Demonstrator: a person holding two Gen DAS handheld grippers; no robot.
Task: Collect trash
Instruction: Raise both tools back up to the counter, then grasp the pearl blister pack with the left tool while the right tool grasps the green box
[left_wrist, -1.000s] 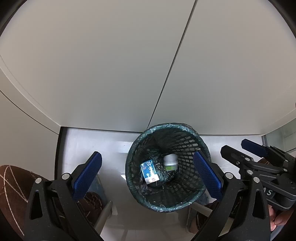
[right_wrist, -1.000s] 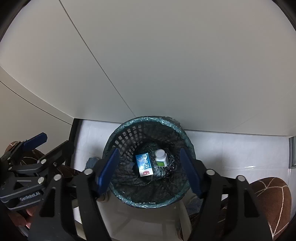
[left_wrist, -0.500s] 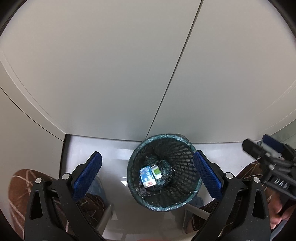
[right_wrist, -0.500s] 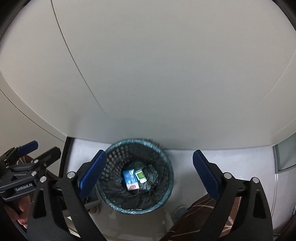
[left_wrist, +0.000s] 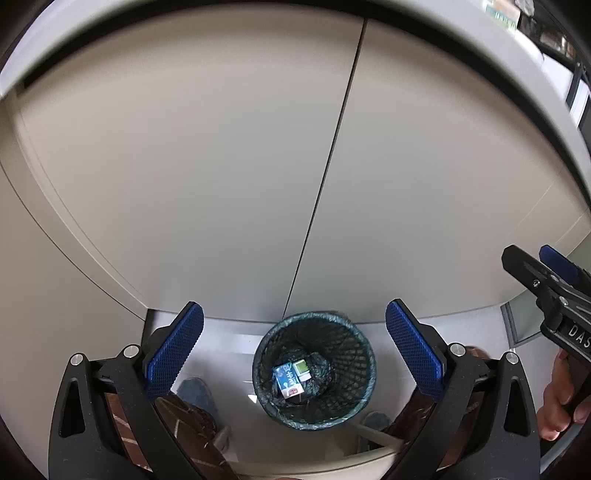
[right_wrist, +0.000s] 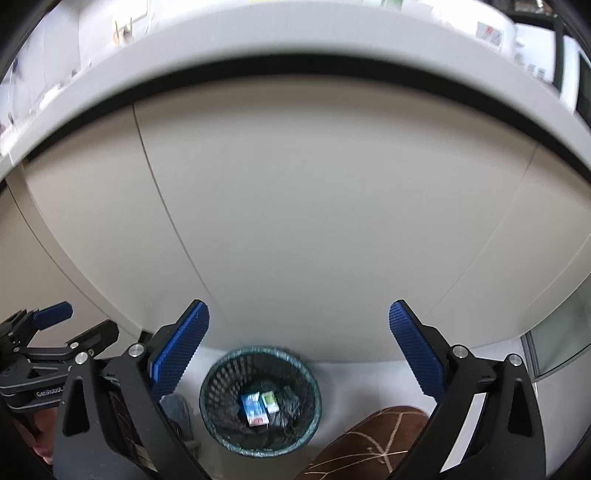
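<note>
You're holding both tongs released w/ nothing between them: left tongs (left_wrist: 293, 345) and right tongs (right_wrist: 298, 345) are hanging high above the black mesh wastebasket (left_wrist: 314, 369) on the white floor (left_wrist: 229, 354), in front of beige cabinet doors (left_wrist: 221, 166). Trash is lying at the bin's bottom: blue carton (left_wrist: 287, 380) touching a white bottle w/ green label (left_wrist: 301, 369).

It looks like a kitchen or pantry corner of a home or office. Plain beige cabinet doors (left_wrist: 221, 177) run under a white counter (right_wrist: 295, 40), where blurred packages and jars (right_wrist: 491, 29) stand. Below, a black mesh bin (left_wrist: 314, 369) with a liner sits on a white tiled floor (left_wrist: 229, 350).
</note>
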